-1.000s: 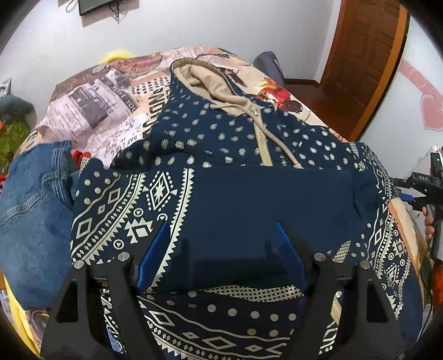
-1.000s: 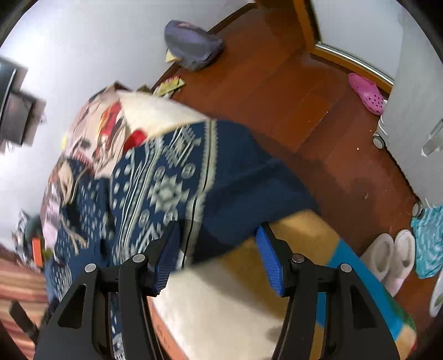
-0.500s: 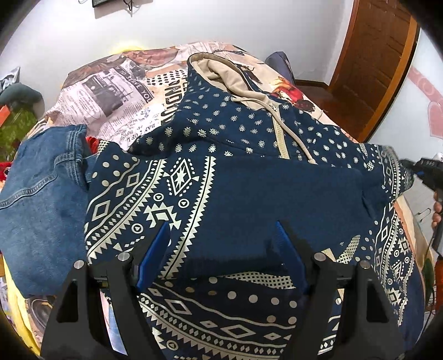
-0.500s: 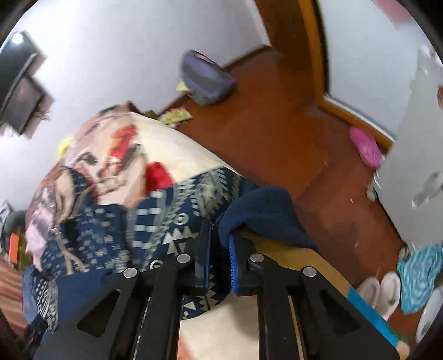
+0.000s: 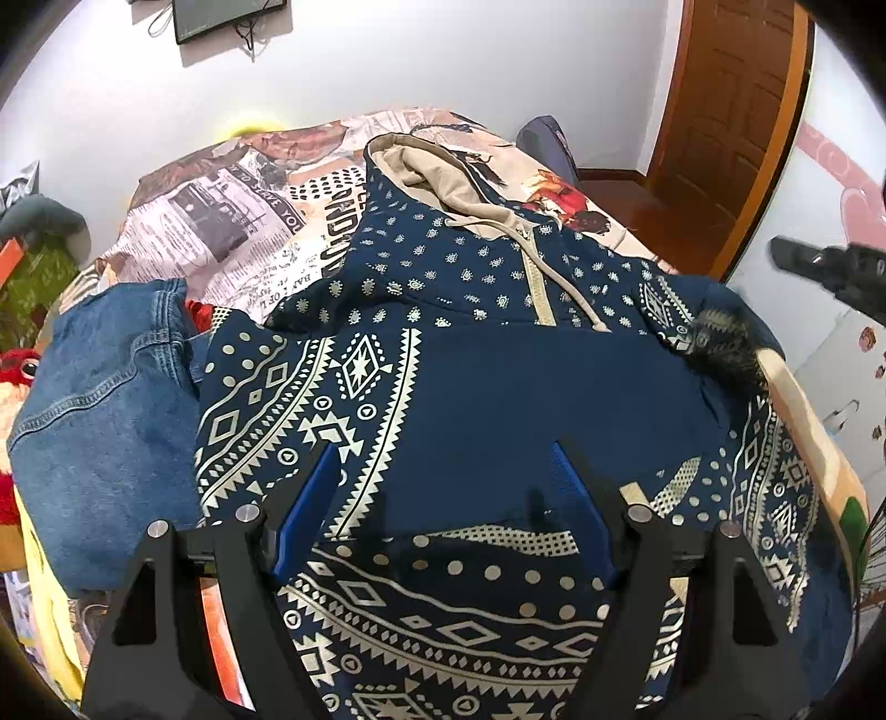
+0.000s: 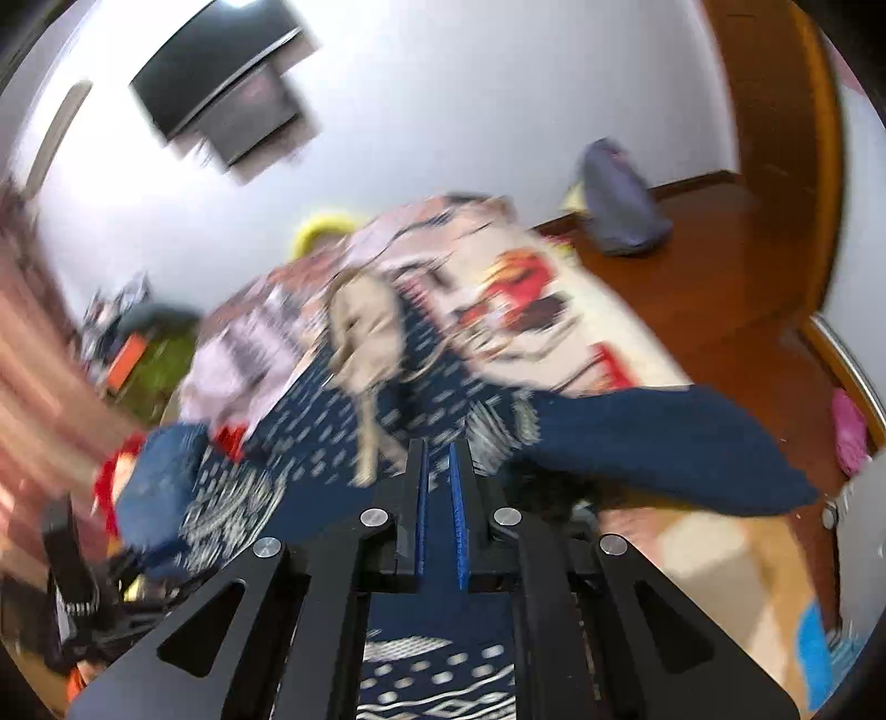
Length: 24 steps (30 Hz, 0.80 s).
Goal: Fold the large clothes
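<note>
Left wrist view: the hoodie fills the middle of the frame, spread on the bed. It is navy with cream dots on the chest and bands of cream diamonds and zigzags lower down, and one sleeve is folded across the front as a plain navy band. Its beige-lined hood lies toward the top of the frame, with a beige zip and drawcord running down from it. At the right edge of the garment a blurred sleeve end is raised off the bed.

The left tongs sit at the lower centre, tilted down over the hem, released; their blue pads stand wide apart with the patterned cloth spread below them, and whether they touch it cannot be told. In the right wrist view, heavily blurred, the right tongs are clenched on the hoodie's cloth, blue pads almost together, with the navy sleeve trailing to the right of the frame. In the left view the right tongs appear as a dark blurred shape at the right edge.

Outward, folded denim jeans lie at the left of the hoodie on the newspaper-print bedspread. A wooden door stands at the upper right, and a dark screen hangs on the white wall at the top.
</note>
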### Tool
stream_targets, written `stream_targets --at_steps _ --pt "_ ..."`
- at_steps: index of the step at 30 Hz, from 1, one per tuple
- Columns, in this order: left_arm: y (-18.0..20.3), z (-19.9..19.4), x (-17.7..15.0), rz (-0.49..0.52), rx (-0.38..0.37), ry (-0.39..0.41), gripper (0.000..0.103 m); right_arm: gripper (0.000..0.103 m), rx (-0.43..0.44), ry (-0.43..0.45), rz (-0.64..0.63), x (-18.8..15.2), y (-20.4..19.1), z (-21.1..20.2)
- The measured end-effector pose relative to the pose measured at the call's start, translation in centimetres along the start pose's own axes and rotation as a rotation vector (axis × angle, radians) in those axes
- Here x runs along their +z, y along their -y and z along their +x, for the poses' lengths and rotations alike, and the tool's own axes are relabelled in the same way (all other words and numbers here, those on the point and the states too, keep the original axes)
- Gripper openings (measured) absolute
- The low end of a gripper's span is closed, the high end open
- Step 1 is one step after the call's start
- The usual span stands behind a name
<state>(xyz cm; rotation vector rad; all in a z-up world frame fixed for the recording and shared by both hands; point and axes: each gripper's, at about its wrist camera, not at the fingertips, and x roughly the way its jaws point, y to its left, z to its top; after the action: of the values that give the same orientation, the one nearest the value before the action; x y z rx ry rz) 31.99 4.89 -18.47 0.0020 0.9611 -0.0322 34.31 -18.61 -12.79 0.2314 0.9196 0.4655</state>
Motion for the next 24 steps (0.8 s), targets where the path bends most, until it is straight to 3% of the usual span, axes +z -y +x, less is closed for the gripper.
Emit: stream_targets --at_steps 3,7,9,10,11,14,16,24 --pt "-0.2 -0.2 -0.4 0.001 -0.003 -0.005 0.076 0.007 0.008 -0.101 -0.077 -1.7 -2.2 2.6" --pt "-0.5 -0.3 -0.9 0.004 0.001 -0.008 0.076 0.007 -0.024 -0.161 -0.117 -2.6 -2.8 3.7" --pt "-0.7 -0.2 -1.1 0.010 0.007 -0.011 0.076 0.011 -0.055 -0.176 -0.092 -2.4 -1.9 3.3" --pt "-0.7 -0.1 -1.2 0.012 0.010 -0.012 0.076 0.018 -0.065 -0.173 -0.072 -2.2 -1.3 2.8" --pt "-0.8 0.0 -1.2 0.011 0.011 -0.013 0.076 0.031 -0.078 -0.160 -0.040 -1.9 -0.4 2.2" --pt "-1.0 0.3 -1.3 -0.003 0.001 -0.016 0.076 0.056 -0.122 -0.087 0.072 -1.4 2.7 -0.1" --pt "-1.0 0.5 -1.3 -0.015 -0.006 -0.017 0.076 0.056 -0.148 -0.054 0.145 -1.3 5.1 -1.2" --pt "-0.6 1.5 -1.1 -0.033 -0.029 -0.032 0.076 0.056 -0.183 -0.072 0.538 -2.8 15.9 -0.2"
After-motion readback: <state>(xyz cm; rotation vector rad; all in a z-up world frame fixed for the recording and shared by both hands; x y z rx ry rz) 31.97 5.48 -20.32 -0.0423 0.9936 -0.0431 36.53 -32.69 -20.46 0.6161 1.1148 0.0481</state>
